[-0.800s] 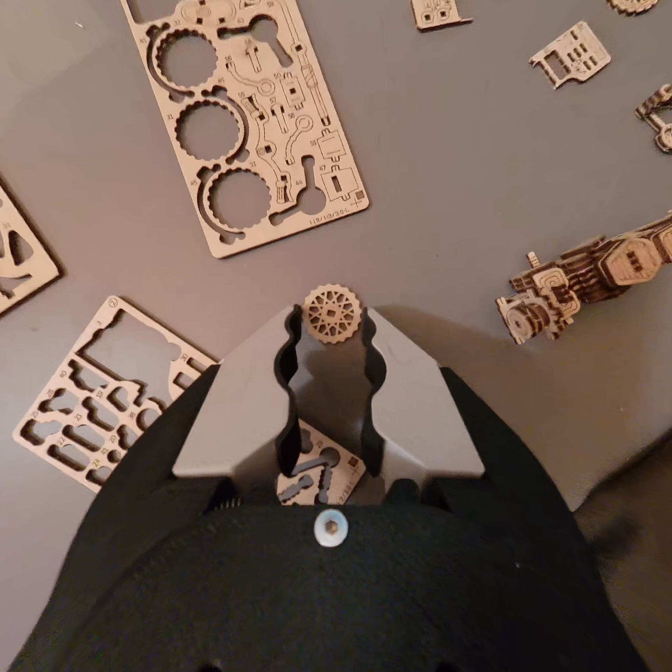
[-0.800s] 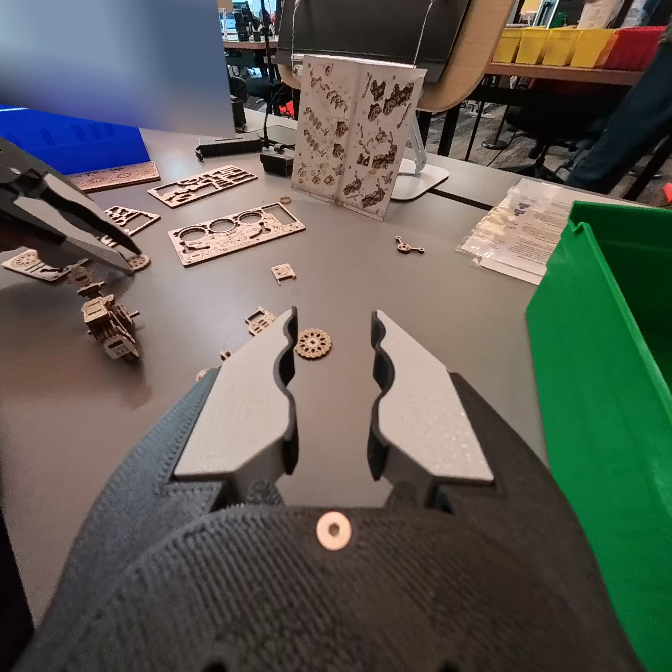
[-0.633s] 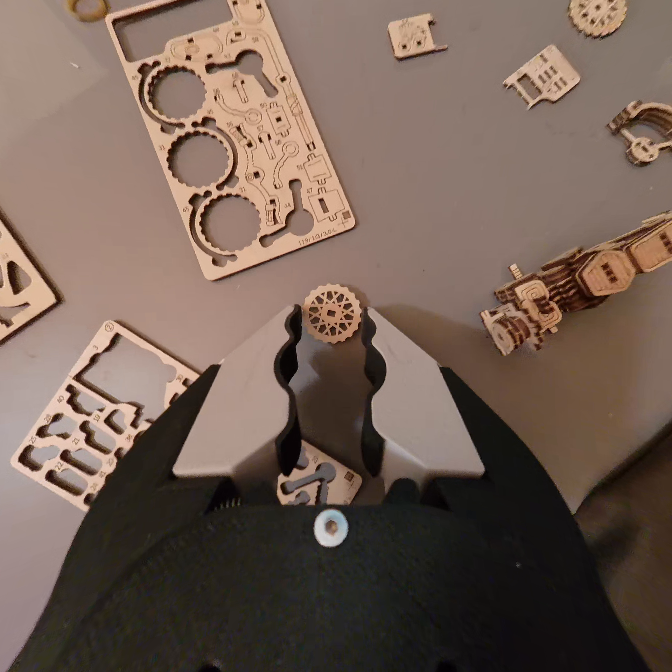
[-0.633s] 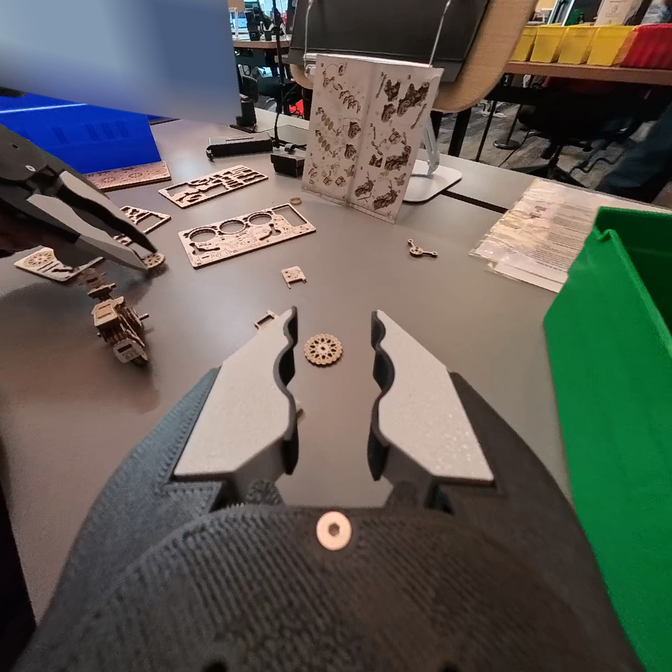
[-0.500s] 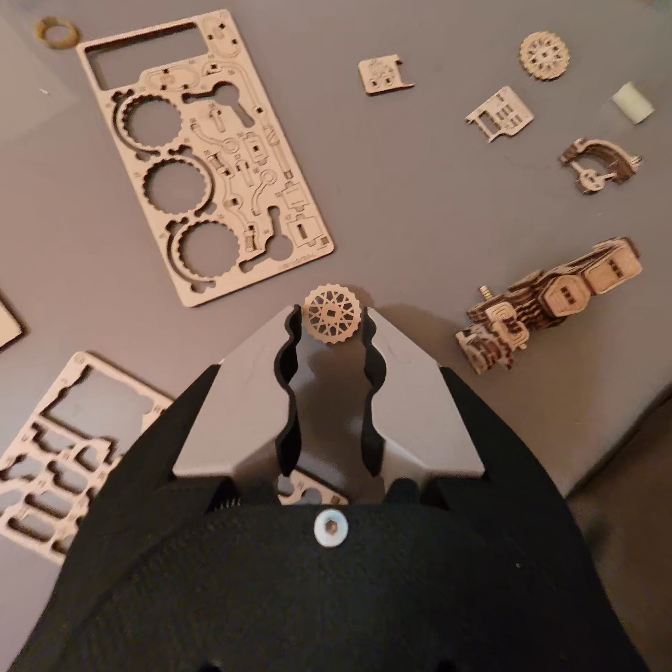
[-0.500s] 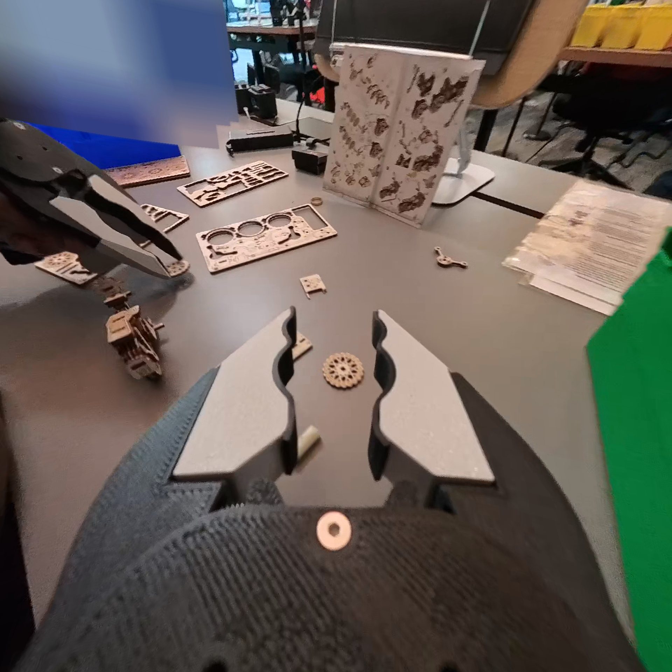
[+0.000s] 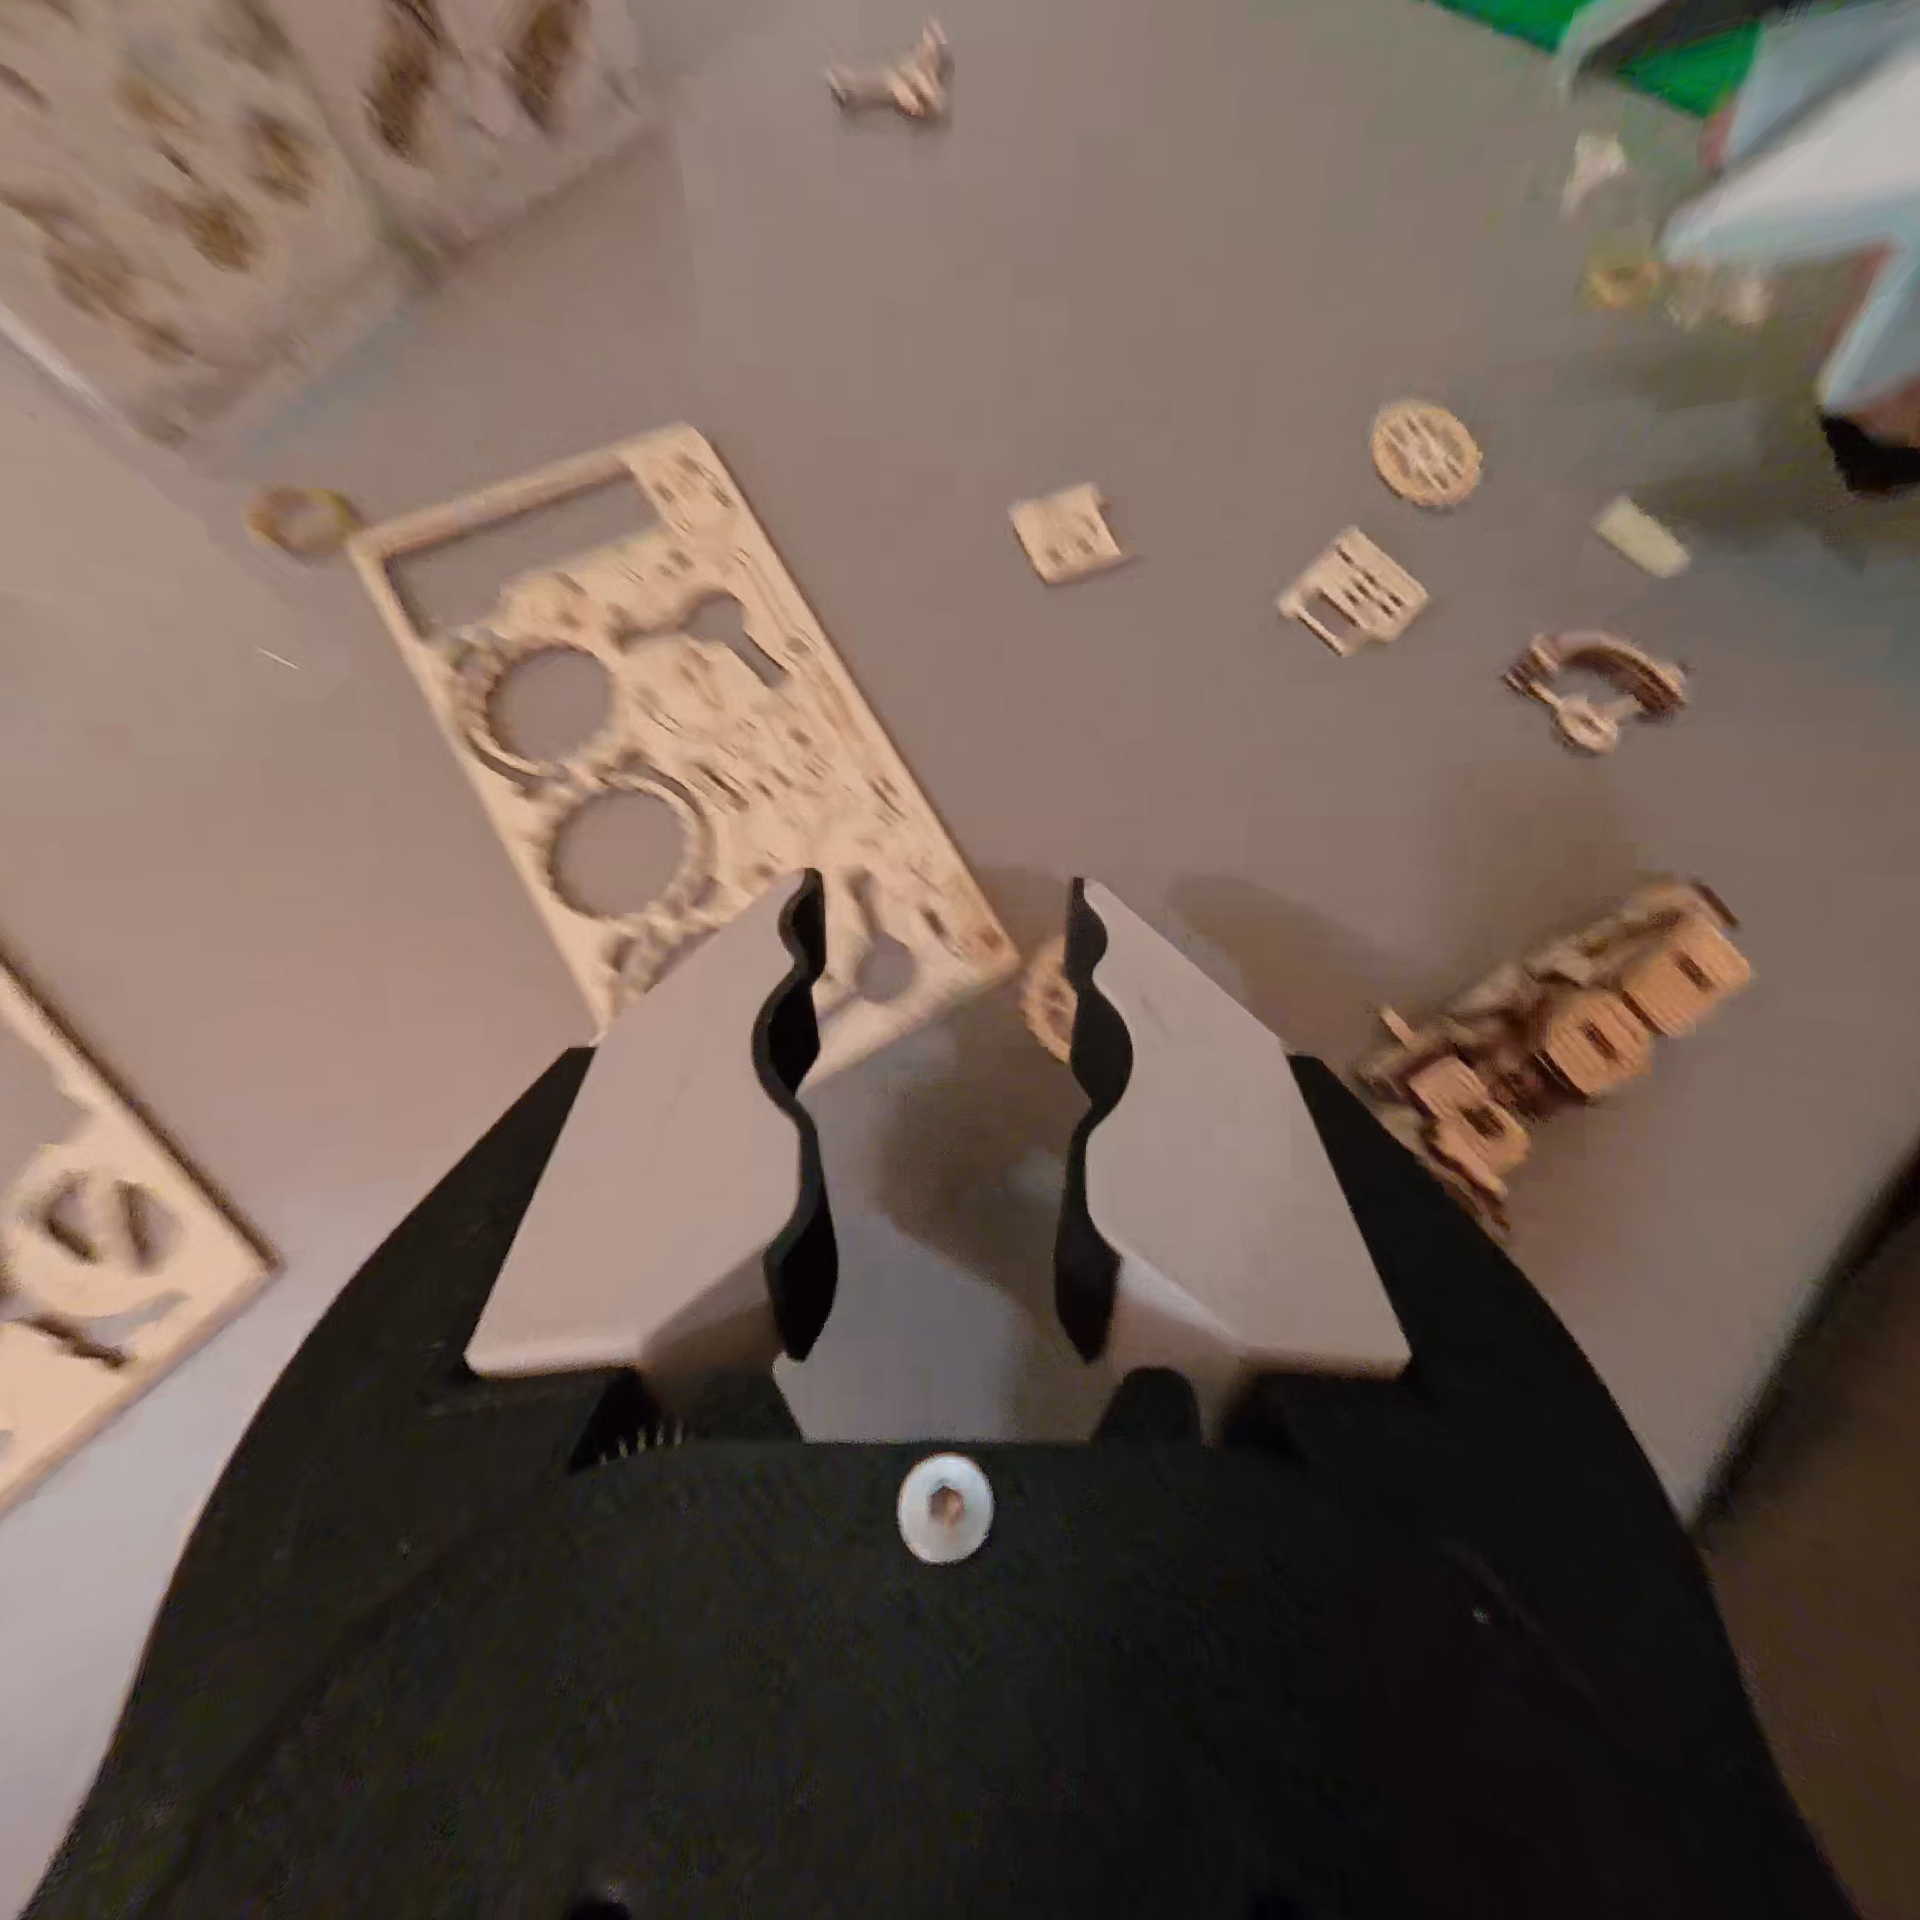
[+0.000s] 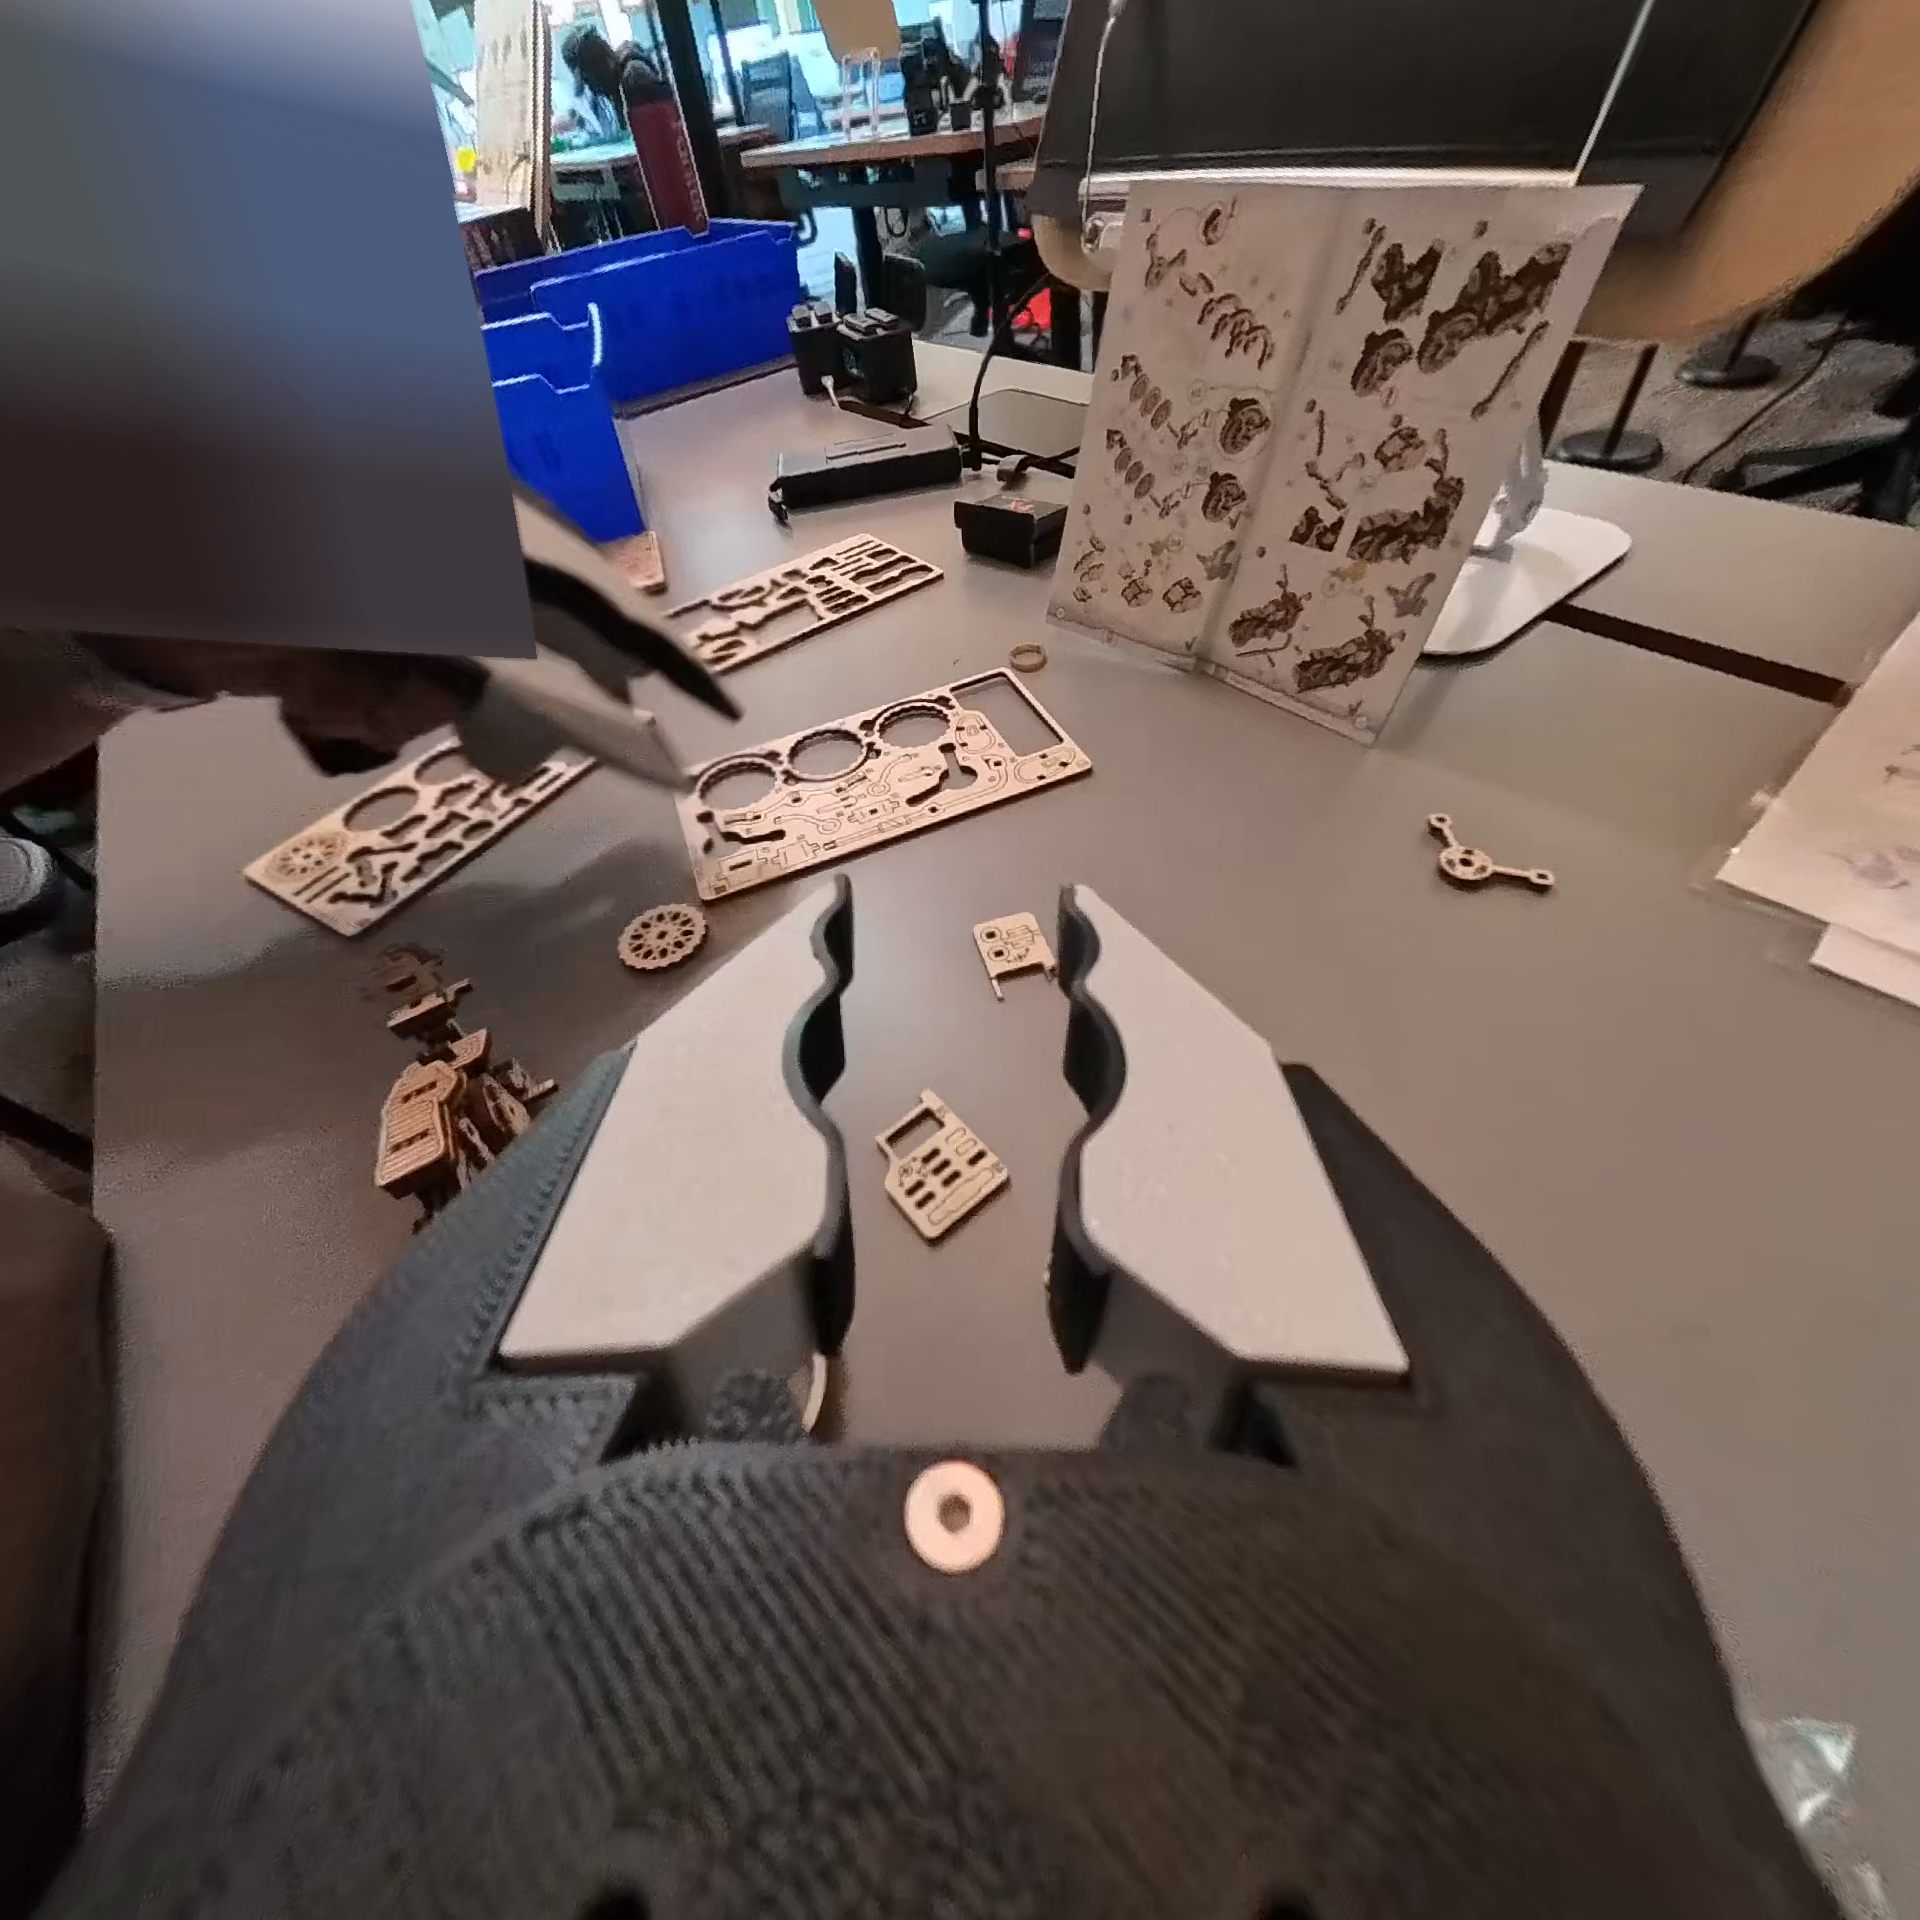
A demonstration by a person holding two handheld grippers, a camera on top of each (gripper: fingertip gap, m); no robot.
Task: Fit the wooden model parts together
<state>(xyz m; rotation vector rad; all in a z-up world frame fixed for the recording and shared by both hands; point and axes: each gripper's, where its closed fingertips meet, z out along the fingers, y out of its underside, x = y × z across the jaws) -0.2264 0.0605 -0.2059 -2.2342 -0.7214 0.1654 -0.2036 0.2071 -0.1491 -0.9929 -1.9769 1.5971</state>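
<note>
Released gear wheel [image 8: 665, 937] flat on table [image 8: 1351, 1039], left hand-held gripper [image 7: 943, 904] now empty

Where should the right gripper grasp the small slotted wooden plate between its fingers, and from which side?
Probably by its opposite straight edges, from above: the slotted plate lies flat and thin on the table, inside the open right gripper.

blue bins [image 8: 634, 343] | monitor stand [image 8: 1527, 561] | blk adapter [image 8: 868, 475] | papers [image 8: 1860, 831]

Open workshop or lab: rows of worktables [image 8: 894, 156], blue storage bins [image 8: 665, 301] and a monitor stand [image 8: 1527, 561] are seen.
</note>
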